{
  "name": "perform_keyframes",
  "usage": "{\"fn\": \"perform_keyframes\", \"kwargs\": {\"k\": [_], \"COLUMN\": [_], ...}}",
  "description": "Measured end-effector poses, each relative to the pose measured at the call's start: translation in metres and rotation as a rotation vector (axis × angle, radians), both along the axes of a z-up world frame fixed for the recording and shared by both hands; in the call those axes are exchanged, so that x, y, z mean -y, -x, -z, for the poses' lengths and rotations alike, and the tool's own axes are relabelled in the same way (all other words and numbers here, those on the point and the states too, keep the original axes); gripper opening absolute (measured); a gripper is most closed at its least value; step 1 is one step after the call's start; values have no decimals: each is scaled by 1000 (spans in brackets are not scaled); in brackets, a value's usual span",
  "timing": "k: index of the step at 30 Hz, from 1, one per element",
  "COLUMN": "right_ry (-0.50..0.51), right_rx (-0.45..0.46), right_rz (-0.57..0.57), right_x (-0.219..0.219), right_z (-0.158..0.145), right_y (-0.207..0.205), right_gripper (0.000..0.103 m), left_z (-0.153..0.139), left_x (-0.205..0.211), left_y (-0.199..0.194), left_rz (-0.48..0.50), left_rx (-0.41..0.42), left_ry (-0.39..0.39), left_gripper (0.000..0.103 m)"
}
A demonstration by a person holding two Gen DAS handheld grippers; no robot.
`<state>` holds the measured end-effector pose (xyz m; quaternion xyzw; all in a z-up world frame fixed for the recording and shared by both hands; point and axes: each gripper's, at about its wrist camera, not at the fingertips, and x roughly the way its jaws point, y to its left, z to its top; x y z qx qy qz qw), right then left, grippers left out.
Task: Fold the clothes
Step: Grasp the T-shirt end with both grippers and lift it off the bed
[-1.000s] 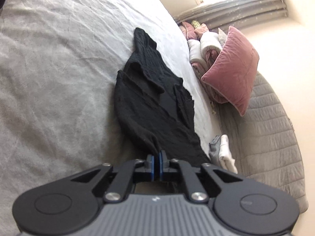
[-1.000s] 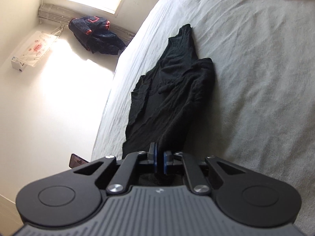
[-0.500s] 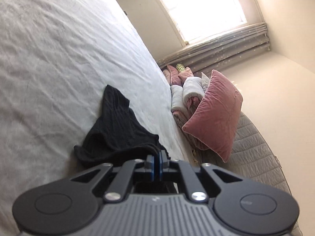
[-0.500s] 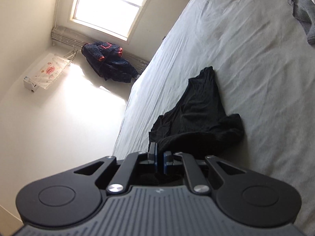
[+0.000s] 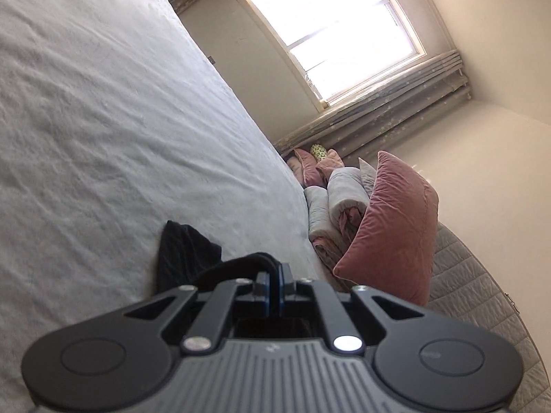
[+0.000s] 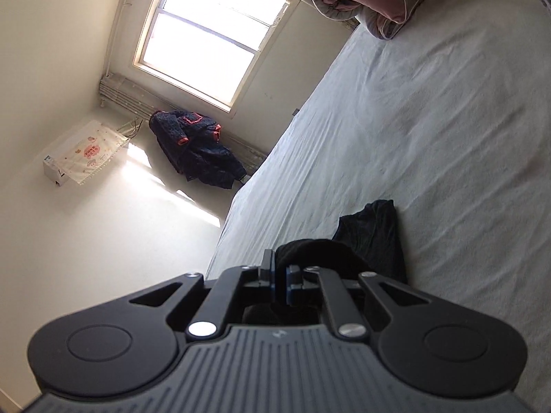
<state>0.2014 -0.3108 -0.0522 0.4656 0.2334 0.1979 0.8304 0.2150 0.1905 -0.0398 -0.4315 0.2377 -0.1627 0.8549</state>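
On a wide grey bed [image 5: 103, 110], two hand-held grippers are each pinching a black garment [image 5: 187, 251]. Nearest, the left gripper [image 5: 274, 277] is holding its blue-padded fingers pressed together on a bunched fold of the dark cloth. The right gripper [image 6: 279, 273] is doing the same, its fingers clamped on another rounded fold of the garment [image 6: 373, 237]. Just beyond both grippers, the rest of the garment is lying crumpled on the sheet, one loose end resting flat on the bed. Further along the left side, a pink cushion [image 5: 392, 227] is leaning against rolled grey bedding [image 5: 344, 192] at the edge of the mattress. Past the bed on the other side, a dark blue jacket with red trim [image 6: 193, 148] is hanging over a radiator below a bright window [image 6: 213, 38]. A white box draped with a patterned cloth [image 6: 86, 151] is sitting against the pale wall.
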Motion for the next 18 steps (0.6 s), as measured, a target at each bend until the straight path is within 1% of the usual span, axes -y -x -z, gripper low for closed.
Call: {"fn": "perform_keyframes", "kwargs": {"k": [5,8,12,15,18], "right_ry": [2,-14,-34,-37,-41], "right_rx": [-27,-52,-91,-118,-146], "right_rz": [22,35,46,45,45], "right_x": [1,2,4,5,6], "right_z": [19,34,51,60,69], "right_y": [-33,-52,-66,-71,-75], "right_gripper": [9,9,9,15,16], "left_z": [17,29,48,62,72], "left_x": [6,6,2,0,-1], "left_y": [-32,-50,-73,-84,-88], "left_rz": [-25,-47,-66,-75,-78], "left_rx": [-35,-62,-108,-147,-171], "left_ry": [-24,-29,-8,16,28], "left_gripper": [4,4,5,5,8]}}
